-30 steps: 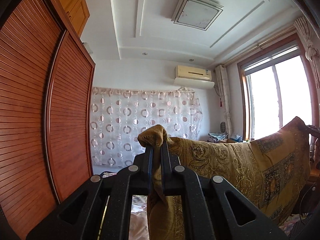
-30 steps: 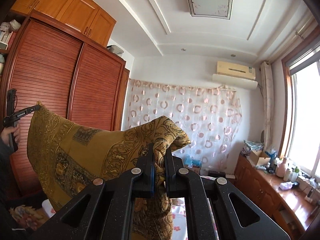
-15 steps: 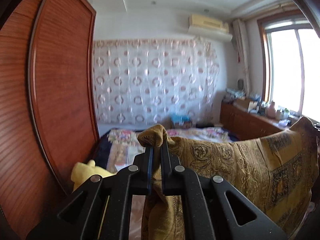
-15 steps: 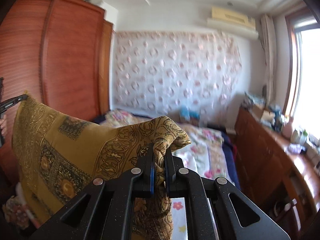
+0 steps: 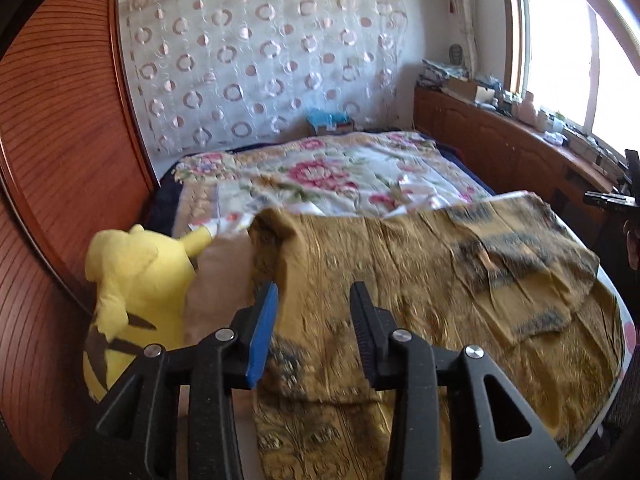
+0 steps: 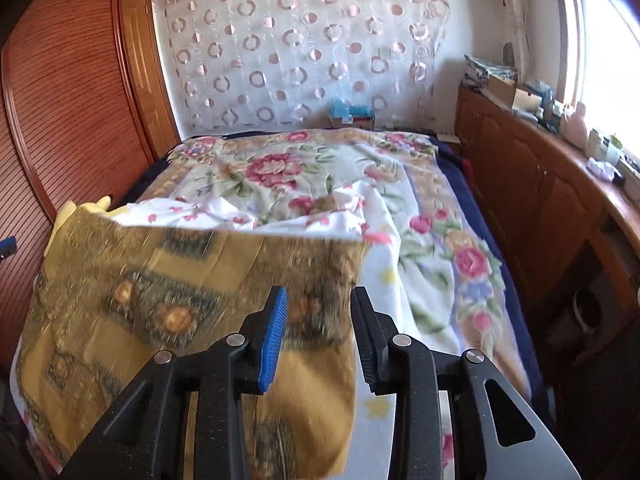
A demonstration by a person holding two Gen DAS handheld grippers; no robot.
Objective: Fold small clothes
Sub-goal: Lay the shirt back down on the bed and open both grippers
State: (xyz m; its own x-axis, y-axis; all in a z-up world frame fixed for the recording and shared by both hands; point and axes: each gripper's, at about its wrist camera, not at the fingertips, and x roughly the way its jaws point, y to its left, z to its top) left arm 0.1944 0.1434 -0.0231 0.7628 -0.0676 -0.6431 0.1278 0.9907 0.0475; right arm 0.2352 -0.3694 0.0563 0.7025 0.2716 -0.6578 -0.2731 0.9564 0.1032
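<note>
1. Mustard-gold cloth [image 5: 420,280], darker ornamental motifs, dark patterned bands;
2. Bedspread [image 6: 320,176]: white, pink roses, green leaves, tan border;
3. Plush toy [image 5: 136,280]: yellow, brown stripes;
4. Curtain [image 6: 304,48]: white, pink circles;
5. Wardrobe [image 6: 68,92]: reddish-brown wood.

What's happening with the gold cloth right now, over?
Left tool and right tool opening, nothing pinched. Gold patterned cloth spread on floral bed. Yellow plush toy beside cloth's left edge.

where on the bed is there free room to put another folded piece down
Free: the floral bedspread beyond the gold cloth, toward the dotted curtain, and its right strip. Crowded: the near half under the cloth, and the left edge by the yellow plush.
</note>
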